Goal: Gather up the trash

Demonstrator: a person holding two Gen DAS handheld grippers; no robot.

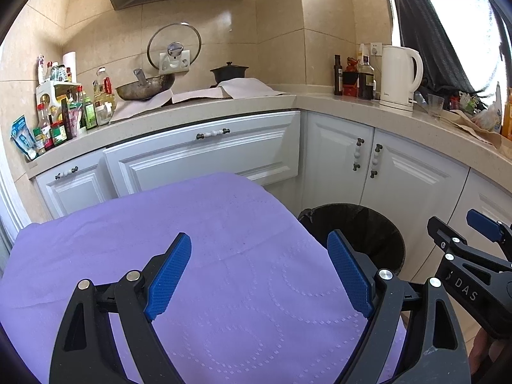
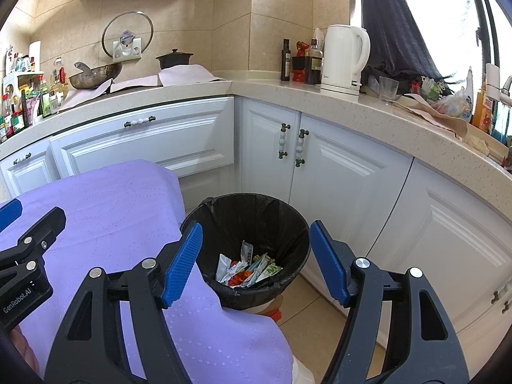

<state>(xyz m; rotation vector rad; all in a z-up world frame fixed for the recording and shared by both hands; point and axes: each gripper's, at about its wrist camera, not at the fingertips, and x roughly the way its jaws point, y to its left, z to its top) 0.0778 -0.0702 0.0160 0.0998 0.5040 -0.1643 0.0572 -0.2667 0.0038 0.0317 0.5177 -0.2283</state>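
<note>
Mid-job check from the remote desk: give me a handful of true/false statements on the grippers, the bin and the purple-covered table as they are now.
1. Both grippers are open and hold nothing. True: the left gripper and the right gripper each stand with fingers apart and nothing between them.
2. The trash bin is empty. False: crumpled wrappers lie at its bottom.
3. The bin has a black liner. True.
4. Trash lies on the purple cloth. False: none shows on the part in view.
5. The bin stands on the counter. False: it stands on the floor, beside the cloth-covered table and in front of the white cabinets.
</note>
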